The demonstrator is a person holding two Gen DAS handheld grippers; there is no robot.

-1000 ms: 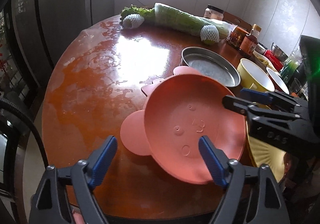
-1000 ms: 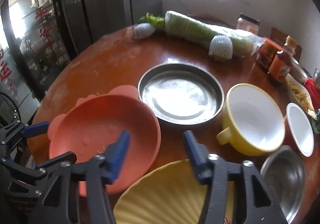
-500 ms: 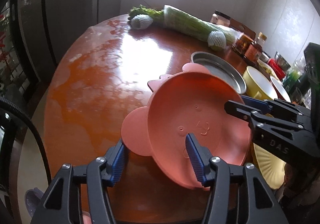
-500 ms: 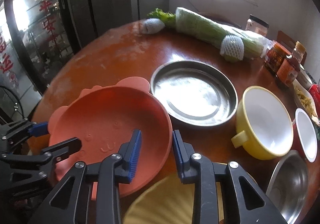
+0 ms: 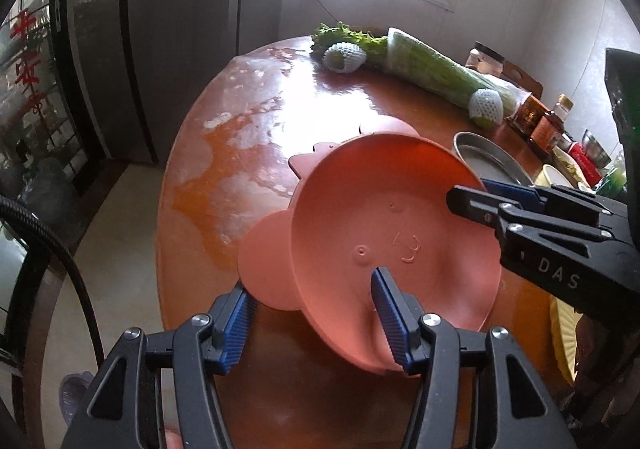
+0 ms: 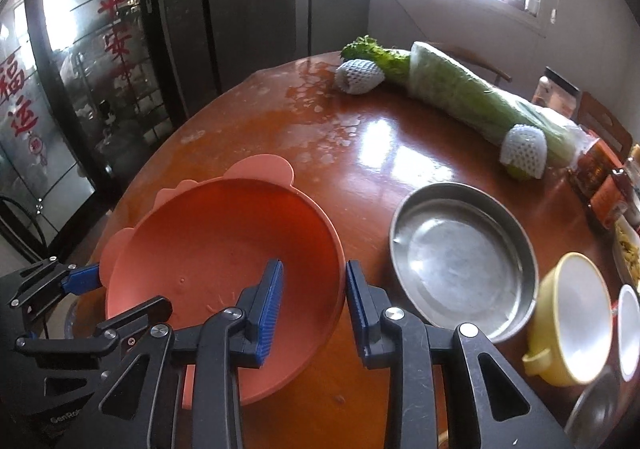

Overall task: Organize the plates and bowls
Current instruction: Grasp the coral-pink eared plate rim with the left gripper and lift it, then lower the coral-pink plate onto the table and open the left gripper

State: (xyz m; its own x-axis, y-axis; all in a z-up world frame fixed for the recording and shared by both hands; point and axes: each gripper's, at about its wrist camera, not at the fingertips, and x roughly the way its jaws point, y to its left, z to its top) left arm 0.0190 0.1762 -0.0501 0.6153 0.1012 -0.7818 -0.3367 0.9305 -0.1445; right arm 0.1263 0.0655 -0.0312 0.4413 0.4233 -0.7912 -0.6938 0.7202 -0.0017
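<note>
- Both claws have closed since a second ago, when they stood open near the pink bowl, and the bowl now sits tilted, its near side lifted off the table.
- Left claw [image 5: 312, 323]: half closed, one blue pad inside the bowl [image 5: 384, 233], the other under its flat ear-shaped tab, pinching the rim between them.
- Right claw [image 6: 314, 303]: nearly shut, one pad inside, one outside, clamped on the opposite edge of the bowl [image 6: 224, 253].
- Held from both sides, the bowl hangs over the near part of the round wooden table [image 5: 248, 137].
- It looks like light, stiff plastic, smooth and likely slippery; the thin rim is the sensible grip point, and it seems unlikely to break.
- Beyond it to the right lie a metal plate [image 6: 464, 261] and a yellow bowl [image 6: 576, 317].
</note>
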